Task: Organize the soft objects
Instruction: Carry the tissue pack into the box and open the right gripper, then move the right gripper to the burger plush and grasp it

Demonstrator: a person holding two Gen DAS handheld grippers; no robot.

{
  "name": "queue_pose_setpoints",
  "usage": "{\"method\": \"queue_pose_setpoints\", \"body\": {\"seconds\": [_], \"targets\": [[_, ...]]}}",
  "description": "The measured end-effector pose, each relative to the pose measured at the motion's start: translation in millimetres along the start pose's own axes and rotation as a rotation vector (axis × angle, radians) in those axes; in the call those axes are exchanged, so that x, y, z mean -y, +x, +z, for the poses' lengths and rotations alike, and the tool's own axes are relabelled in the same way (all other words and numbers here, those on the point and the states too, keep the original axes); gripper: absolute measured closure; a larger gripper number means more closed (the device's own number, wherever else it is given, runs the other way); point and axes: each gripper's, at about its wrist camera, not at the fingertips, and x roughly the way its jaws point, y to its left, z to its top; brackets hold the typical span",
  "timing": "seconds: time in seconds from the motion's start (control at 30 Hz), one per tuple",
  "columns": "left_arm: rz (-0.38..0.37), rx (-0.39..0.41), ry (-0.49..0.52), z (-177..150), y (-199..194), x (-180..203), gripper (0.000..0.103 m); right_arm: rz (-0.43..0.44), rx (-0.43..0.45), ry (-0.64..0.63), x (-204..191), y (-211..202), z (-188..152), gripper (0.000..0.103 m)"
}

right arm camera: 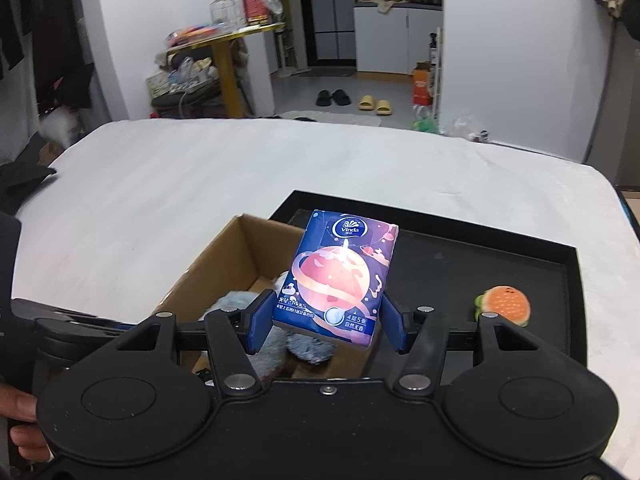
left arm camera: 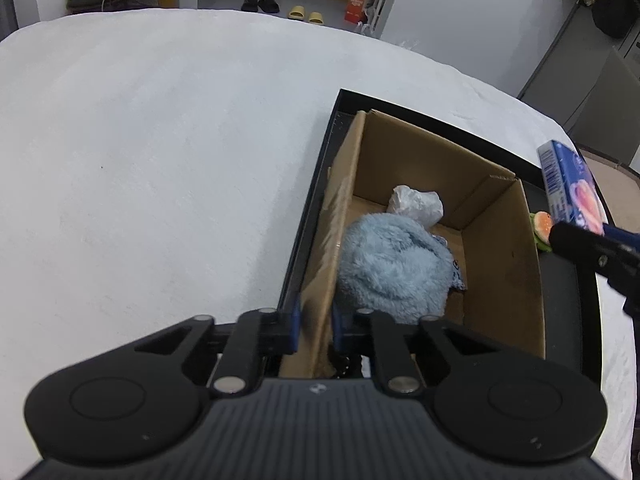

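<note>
Now the right gripper point(right arm camera: 327, 322) is clamped on the lower part of a tissue pack point(right arm camera: 338, 276), one blue pad on each side, so the pack stands upright in front of its camera and hangs in the air above the near end of the cardboard box point(left arm camera: 500, 248). I think it is held by the narrow sides because the soft pack would bend less this way. The left gripper point(left arm camera: 314, 330) is closed tightly on the near left wall of this box, one pad outside and one inside; my guess is that it holds the light box steady so it does not slide when something drops in. Inside the box a fluffy blue plush point(left arm camera: 390, 264) already lies against that wall, and a crumpled white bag point(left arm camera: 416, 204) is behind it, near the far end. The box stands in a black tray point(right arm camera: 440, 264) on the white bed point(left arm camera: 160, 160). On the tray floor, outside the box and to its right, a small burger toy point(right arm camera: 505, 306) waits, so the work seems about half finished.
</note>
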Motion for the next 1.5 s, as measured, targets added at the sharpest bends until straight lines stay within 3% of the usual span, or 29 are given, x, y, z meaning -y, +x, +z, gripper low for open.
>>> {"method": "queue_pose_setpoints", "body": {"seconds": [0.37,0.8,1.13,1.3,1.43,1.5], "targets": [[-0.010,-0.003,-0.008,0.5,-1.7,-4.1,0.090,0.041,-0.069,-0.015,-15.2,6.8,-6.6,0.043],[0.019,0.000,0.016,3.5,-7.0,4.5,0.089,-0.018,-0.042,-0.022,-6.2,1.2,-10.8,0.026],[0.042,0.001,0.032,9.2,-9.6,9.7,0.084,-0.032,-0.024,0.022,12.9,0.4,-15.2,0.025],[0.046,-0.008,0.033,10.5,-10.3,12.2,0.073,-0.036,-0.015,0.049,23.6,-0.3,-17.9,0.025],[0.049,0.000,0.035,11.6,-13.0,14.5,0.056,-0.048,-0.009,0.073,33.6,-0.5,-20.5,0.024],[0.052,0.007,0.035,12.5,-14.5,15.4,0.052,-0.049,-0.002,0.088,37.9,-0.4,-22.4,0.018]]}}
